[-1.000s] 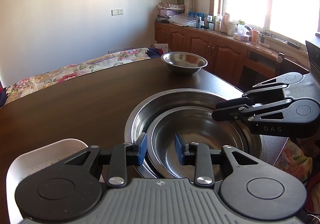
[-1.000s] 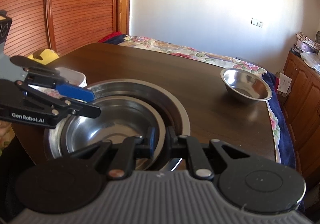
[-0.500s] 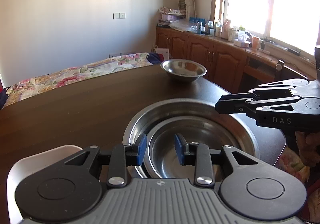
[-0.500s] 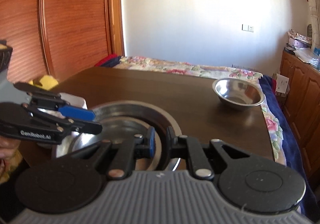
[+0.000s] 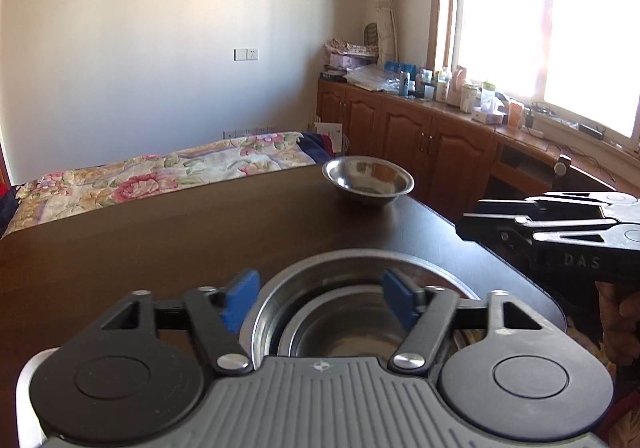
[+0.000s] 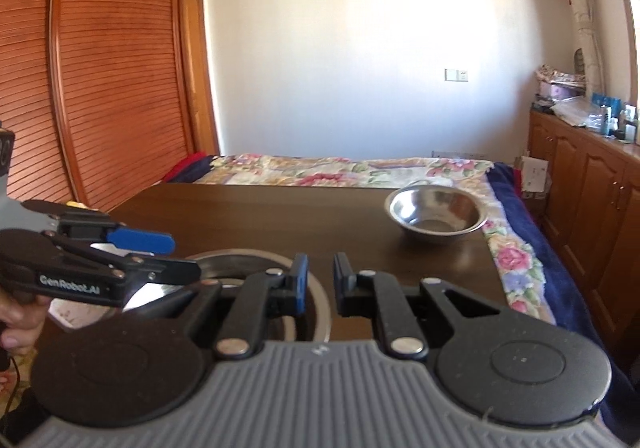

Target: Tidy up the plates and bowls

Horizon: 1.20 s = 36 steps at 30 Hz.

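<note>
Two steel bowls sit nested on the dark table: a large bowl [image 5: 360, 260] [image 6: 318, 304] with a smaller inner bowl [image 5: 340, 332] inside it. My left gripper [image 5: 319, 300] [image 6: 182, 258] hovers at their near left rim. Its jaws are opening wide, and the rim lies between the blue pads [image 5: 240, 298] untouched. My right gripper [image 6: 320, 282] [image 5: 466, 226] is at the bowls' right side, its jaws opening a little, with nothing between them. A third small steel bowl [image 5: 368, 181] [image 6: 436, 215] stands alone at the table's far right corner.
A white dish [image 5: 24, 388] [image 6: 76, 314] lies at the table's near left, beside the nested bowls. A bed with a floral cover [image 5: 160, 171] borders the table's far edge. Wooden cabinets [image 5: 420, 143] run along the right wall under the window.
My left gripper's jaws have spread wide around the bowl rim. The right jaws have parted slightly. Both grippers have tipped up and drawn back a little from the nested bowls.
</note>
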Motion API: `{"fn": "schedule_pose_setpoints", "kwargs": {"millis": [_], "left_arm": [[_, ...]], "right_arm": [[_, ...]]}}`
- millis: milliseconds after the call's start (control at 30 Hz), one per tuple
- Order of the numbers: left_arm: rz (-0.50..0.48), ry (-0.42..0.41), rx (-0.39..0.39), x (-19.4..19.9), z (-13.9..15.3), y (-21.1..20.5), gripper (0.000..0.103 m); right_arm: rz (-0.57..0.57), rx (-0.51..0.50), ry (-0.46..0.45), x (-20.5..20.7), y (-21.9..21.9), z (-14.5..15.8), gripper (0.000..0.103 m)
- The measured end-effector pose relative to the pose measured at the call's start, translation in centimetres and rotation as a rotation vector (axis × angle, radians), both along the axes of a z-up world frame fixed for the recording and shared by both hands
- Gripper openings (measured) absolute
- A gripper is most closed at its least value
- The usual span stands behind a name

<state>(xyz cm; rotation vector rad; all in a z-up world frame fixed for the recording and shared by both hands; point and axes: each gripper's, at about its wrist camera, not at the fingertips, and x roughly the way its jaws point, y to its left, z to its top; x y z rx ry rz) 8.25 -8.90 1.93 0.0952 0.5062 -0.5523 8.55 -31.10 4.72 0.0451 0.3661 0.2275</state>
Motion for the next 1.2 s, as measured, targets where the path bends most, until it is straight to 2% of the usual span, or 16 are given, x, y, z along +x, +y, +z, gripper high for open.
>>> {"fn": "schedule_pose_setpoints", "kwargs": {"millis": [33, 67, 100, 267, 333, 367, 567, 900, 1200], "left_arm": [[0.002, -0.004, -0.001, 0.1, 0.1, -0.1, 0.079], [0.004, -0.008, 0.000, 0.2, 0.3, -0.3, 0.084], [0.006, -0.013, 0.000, 0.3, 0.4, -0.5, 0.086], [0.017, -0.041, 0.002, 1.4, 1.5, -1.3, 0.098], [0.022, -0.051, 0.001, 2.0, 2.0, -1.7, 0.101], [0.023, -0.057, 0.000, 2.3, 2.3, -2.0, 0.101], [-0.002, -0.064, 0.018, 4.8, 3.3, -3.6, 0.101], [-0.074, -0.024, 0.058, 9.7, 3.4, -7.4, 0.099], [-0.134, 0.023, 0.085, 14.5, 2.8, -10.3, 0.088]], "right_arm": [[-0.008, -0.004, -0.002, 0.1, -0.1, 0.1, 0.034], [-0.018, -0.008, -0.008, 0.1, -0.4, 0.1, 0.041], [-0.027, -0.011, -0.015, 0.2, -0.5, 0.2, 0.052], [-0.094, -0.031, -0.041, 1.0, -2.0, 0.4, 0.083], [-0.111, -0.034, -0.047, 1.5, -2.9, 0.5, 0.100], [-0.121, -0.038, -0.054, 1.8, -3.3, 0.5, 0.103], [-0.185, -0.036, -0.034, 4.0, -6.0, 0.4, 0.103], [-0.220, 0.053, -0.047, 8.1, -8.7, -1.1, 0.103], [-0.283, 0.086, -0.023, 12.2, -9.2, -2.9, 0.102]]}}
